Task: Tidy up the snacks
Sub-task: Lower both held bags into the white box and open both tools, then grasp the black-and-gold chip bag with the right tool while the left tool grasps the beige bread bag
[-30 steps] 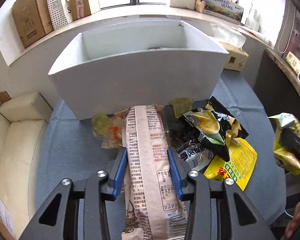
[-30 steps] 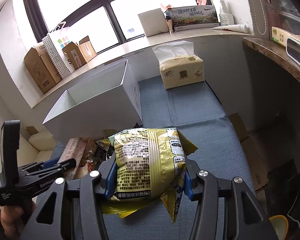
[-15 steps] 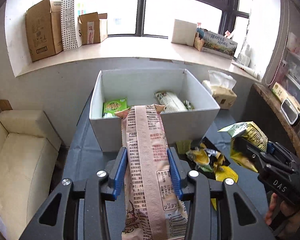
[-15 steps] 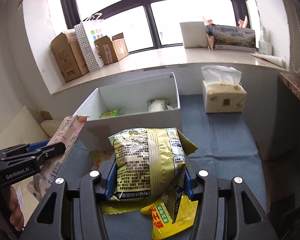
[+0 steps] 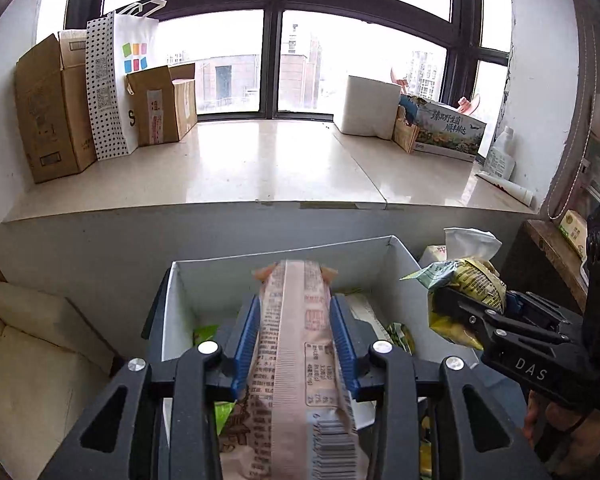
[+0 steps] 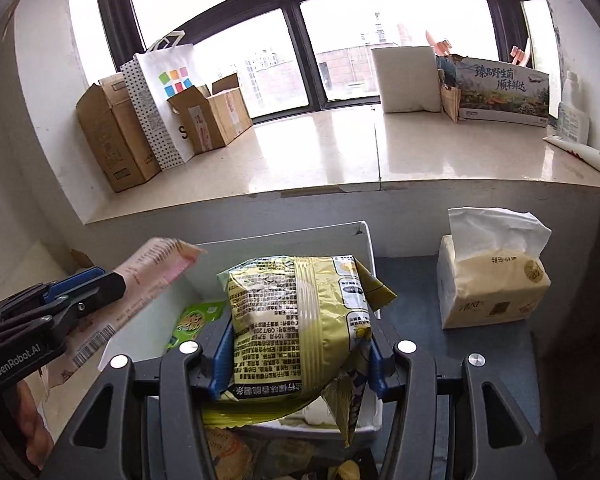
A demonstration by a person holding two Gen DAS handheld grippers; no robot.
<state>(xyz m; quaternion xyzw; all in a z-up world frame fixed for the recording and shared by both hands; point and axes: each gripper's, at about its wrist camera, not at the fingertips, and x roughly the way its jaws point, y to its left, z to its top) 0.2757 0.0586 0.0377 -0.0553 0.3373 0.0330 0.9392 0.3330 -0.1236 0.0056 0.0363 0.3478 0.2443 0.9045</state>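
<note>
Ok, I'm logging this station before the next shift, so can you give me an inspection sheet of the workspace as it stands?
Surface: blue-grey cloth-covered table.
Job's things: white box already holds a green packet; more snacks lie below its near wall.
Clutter: tissue pack stands right of the box.
Grippers: left gripper shut on a long pink snack pack above the box; right gripper shut on a yellow chip bag over it.
Cables: nothing seen.
Surroundings: windowsill with cardboard boxes, a dotted paper bag, a printed carton; cream cushion at left.
</note>
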